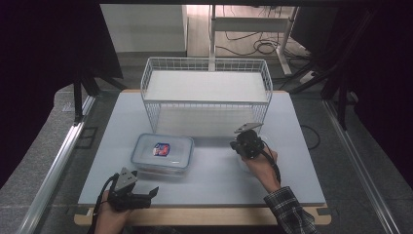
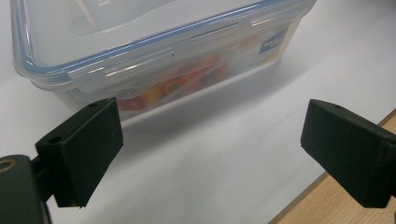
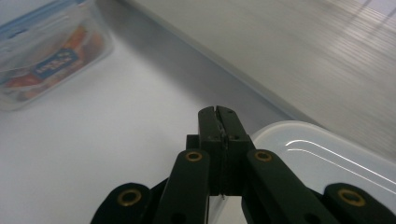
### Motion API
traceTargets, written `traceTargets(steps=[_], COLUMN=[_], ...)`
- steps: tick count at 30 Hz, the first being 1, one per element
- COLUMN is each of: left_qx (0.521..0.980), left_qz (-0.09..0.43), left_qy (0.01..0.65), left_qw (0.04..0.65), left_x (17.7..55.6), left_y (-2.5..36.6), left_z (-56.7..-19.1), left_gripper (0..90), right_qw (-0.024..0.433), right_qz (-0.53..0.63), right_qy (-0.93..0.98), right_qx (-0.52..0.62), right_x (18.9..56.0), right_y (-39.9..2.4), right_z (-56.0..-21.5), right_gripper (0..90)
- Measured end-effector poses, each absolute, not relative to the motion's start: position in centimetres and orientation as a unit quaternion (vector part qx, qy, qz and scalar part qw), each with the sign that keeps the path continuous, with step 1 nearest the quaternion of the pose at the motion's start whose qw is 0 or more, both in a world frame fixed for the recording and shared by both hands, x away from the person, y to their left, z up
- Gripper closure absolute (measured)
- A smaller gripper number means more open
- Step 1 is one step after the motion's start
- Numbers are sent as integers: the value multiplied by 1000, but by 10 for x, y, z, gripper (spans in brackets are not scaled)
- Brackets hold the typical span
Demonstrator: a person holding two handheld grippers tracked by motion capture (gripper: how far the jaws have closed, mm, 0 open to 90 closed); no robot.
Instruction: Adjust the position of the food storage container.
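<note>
Closest in, the right gripper [image 3: 218, 116] is clamped on a thin clear container's rim [image 3: 299, 135] before the wire basket [image 1: 207, 92], so carry it level, while the left gripper [image 2: 210, 149] gapes beside the lidded food box [image 1: 163, 153].

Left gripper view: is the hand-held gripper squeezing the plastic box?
No, the left hand-held gripper has its jaws wide apart over the white table, and the plastic box sits beyond them, untouched.
</note>
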State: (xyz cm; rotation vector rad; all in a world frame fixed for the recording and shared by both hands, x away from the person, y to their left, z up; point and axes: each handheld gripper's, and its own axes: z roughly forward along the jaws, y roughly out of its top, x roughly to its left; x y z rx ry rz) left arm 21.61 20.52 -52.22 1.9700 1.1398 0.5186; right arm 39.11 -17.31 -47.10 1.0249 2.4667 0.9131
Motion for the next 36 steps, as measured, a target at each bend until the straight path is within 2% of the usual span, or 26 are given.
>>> traceTargets(steps=[10, 28, 36], left_qx=[776, 778, 772], left_qz=[203, 197, 167], left_qy=[450, 453, 478], left_qw=[392, 389, 383], left_x=[217, 218, 222], left_y=[205, 205, 216], left_z=[-522, -523, -519], left_gripper=[60, 65, 61], right_qw=[175, 192, 192], right_qz=[317, 322, 338], right_qy=[844, 805, 805], right_qx=[395, 461, 449], right_x=[394, 377, 366], right_y=[-212, -296, -296], right_z=[-470, -468, -467], right_gripper=[894, 890, 872])
